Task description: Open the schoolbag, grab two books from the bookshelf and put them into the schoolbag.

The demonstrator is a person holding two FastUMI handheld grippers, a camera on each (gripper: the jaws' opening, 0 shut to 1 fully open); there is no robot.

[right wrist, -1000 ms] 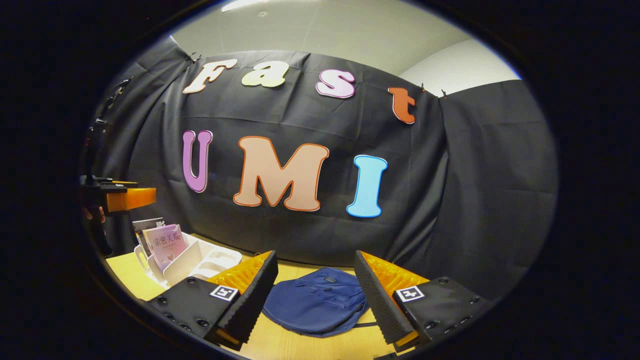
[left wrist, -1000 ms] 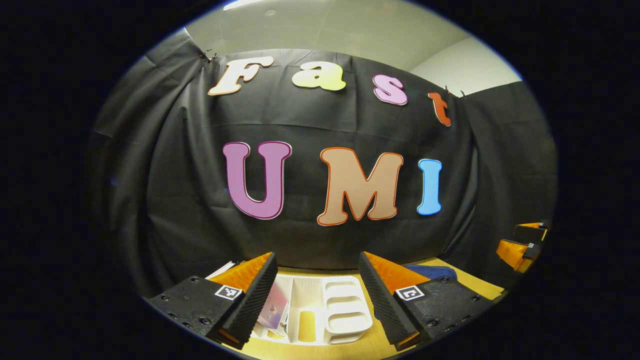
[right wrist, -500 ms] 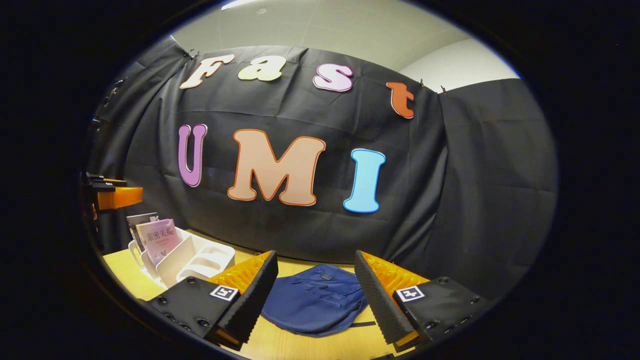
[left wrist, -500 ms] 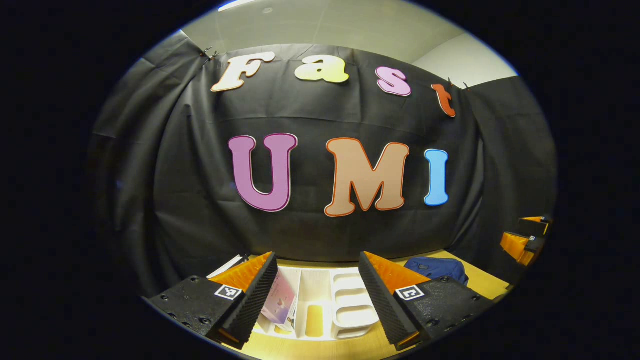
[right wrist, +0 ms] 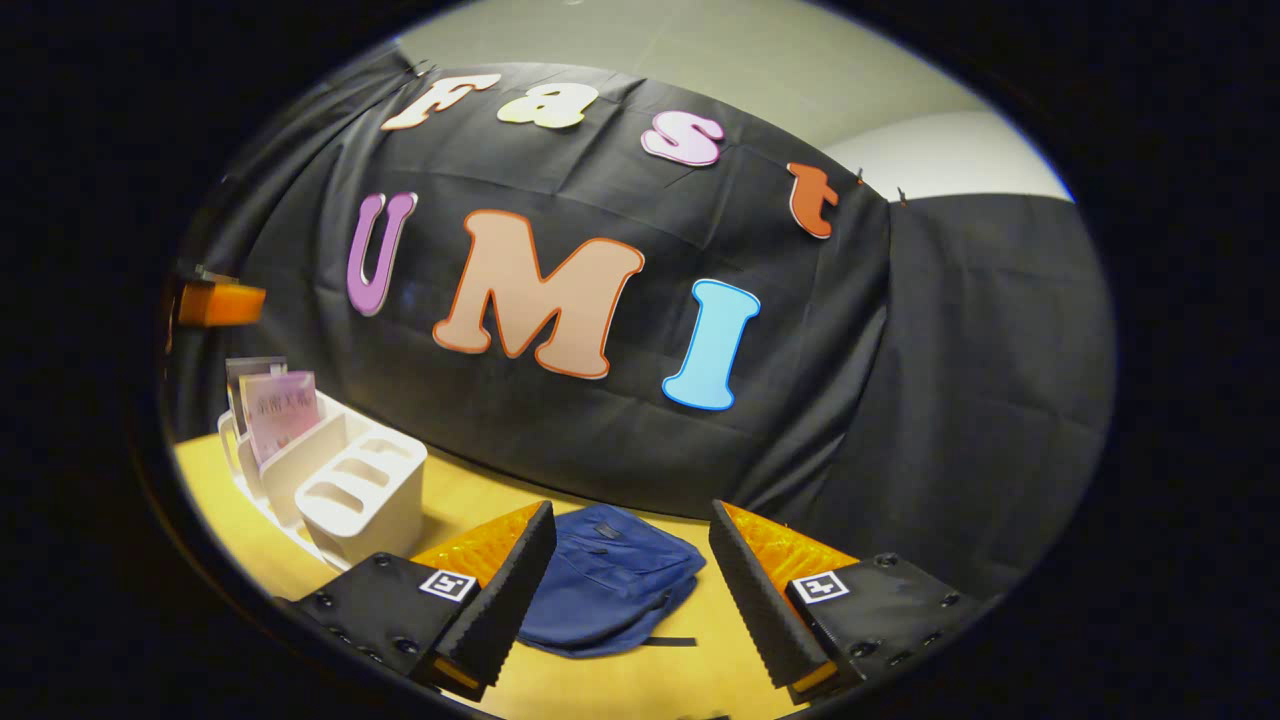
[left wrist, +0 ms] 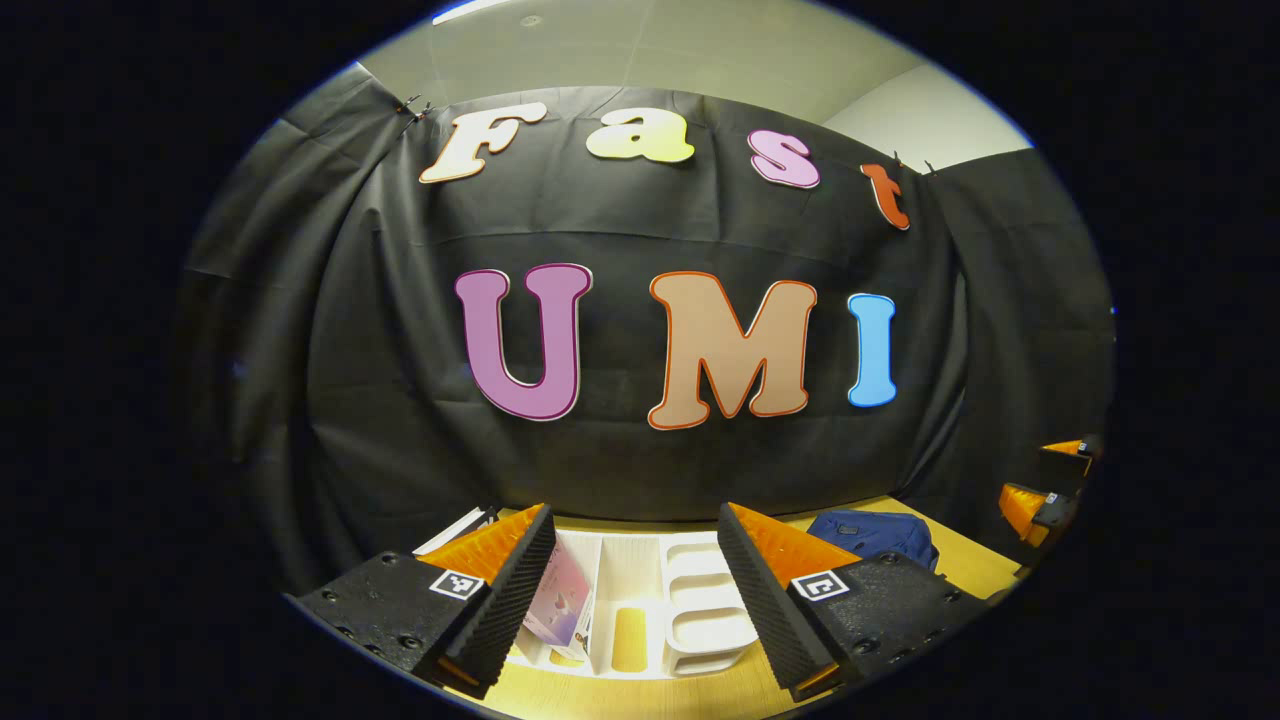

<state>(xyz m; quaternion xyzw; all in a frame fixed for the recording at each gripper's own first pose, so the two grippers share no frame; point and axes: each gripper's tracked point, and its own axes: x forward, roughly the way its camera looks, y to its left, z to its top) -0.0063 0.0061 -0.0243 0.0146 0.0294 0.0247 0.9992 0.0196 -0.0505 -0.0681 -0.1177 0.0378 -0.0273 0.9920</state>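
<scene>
My left gripper (left wrist: 636,585) gapes wide above the white plastic bookshelf (left wrist: 690,600) holding a pink book (left wrist: 562,600); my right gripper (right wrist: 632,585) gapes wide over the flat navy fabric schoolbag (right wrist: 605,580).

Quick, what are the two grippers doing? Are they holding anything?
Left gripper: open, holding nothing, above the white bookshelf.
Right gripper: open, holding nothing, above the blue schoolbag.
</scene>
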